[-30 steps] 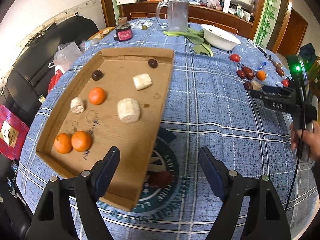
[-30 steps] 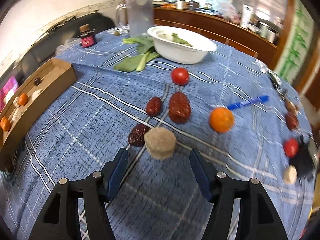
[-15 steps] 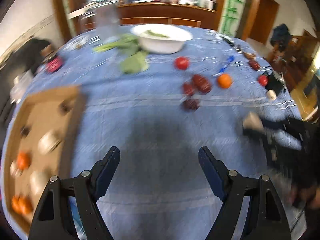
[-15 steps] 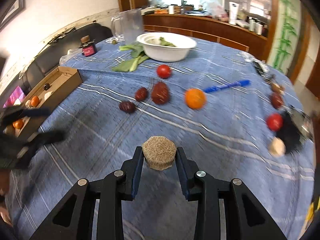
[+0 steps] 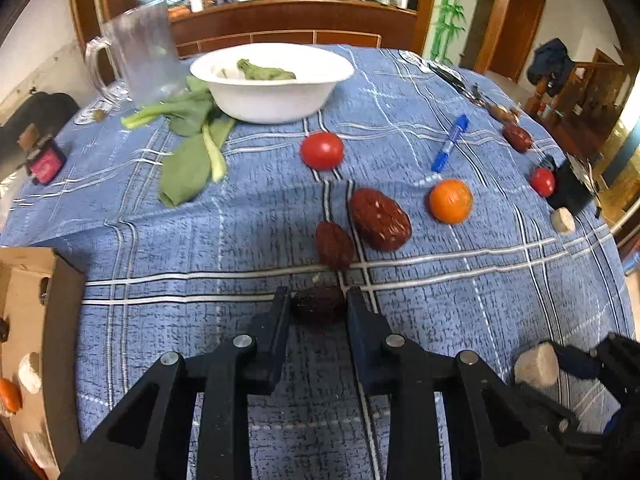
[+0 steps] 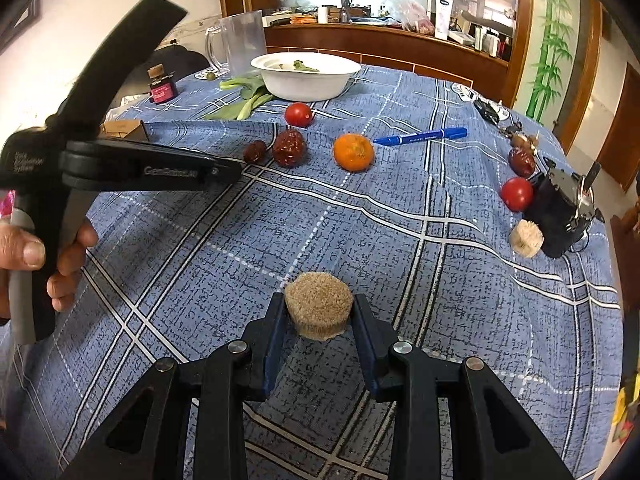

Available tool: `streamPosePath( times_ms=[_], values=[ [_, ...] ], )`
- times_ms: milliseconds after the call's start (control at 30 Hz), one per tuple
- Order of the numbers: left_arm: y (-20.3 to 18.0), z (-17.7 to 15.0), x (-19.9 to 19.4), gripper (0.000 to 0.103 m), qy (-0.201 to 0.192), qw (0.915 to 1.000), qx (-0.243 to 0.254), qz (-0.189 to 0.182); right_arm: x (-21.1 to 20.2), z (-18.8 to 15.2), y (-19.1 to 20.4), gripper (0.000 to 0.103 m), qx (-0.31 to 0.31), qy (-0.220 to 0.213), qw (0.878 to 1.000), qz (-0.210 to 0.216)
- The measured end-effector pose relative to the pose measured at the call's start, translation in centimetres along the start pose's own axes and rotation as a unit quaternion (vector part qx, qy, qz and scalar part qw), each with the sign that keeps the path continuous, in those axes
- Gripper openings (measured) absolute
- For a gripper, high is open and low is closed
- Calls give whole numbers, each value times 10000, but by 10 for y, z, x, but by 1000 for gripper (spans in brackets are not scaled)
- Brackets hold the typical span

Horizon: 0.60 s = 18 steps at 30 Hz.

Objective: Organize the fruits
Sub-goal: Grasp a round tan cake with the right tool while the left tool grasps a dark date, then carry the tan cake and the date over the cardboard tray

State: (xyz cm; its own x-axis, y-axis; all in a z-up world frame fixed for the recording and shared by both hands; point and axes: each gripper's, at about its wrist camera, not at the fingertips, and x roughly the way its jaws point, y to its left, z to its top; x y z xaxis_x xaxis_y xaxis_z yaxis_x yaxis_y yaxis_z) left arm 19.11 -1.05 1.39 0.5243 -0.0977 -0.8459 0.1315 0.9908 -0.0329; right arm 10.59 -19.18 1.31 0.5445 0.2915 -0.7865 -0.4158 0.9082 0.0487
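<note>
Left wrist view: the left gripper has swung away from the cardboard tray and its fingers are closing on a dark date lying on the bench. Over on the right, the right gripper, open a second ago, now has its fingers narrow and clamped on a tan fruit chunk, lifted clear of the cloth. Two pickups at once, so both pieces look ready for the tray. Still loose on the bench: two red dates together, a third far right, one orange, two tomatoes, one more tan chunk.
</note>
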Motion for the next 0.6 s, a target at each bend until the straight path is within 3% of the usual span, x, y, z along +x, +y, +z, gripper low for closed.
streamPosePath(
  times_ms=[233, 600],
  values=[
    [10, -20, -21, 27, 9, 9992, -202, -350, -7, -2, 2, 35, 188, -52, 9998, -3],
    [26, -95, -78, 27, 89, 9978, -312, -576, -39, -19, 30, 35, 227, -170, 9994, -179]
  ],
)
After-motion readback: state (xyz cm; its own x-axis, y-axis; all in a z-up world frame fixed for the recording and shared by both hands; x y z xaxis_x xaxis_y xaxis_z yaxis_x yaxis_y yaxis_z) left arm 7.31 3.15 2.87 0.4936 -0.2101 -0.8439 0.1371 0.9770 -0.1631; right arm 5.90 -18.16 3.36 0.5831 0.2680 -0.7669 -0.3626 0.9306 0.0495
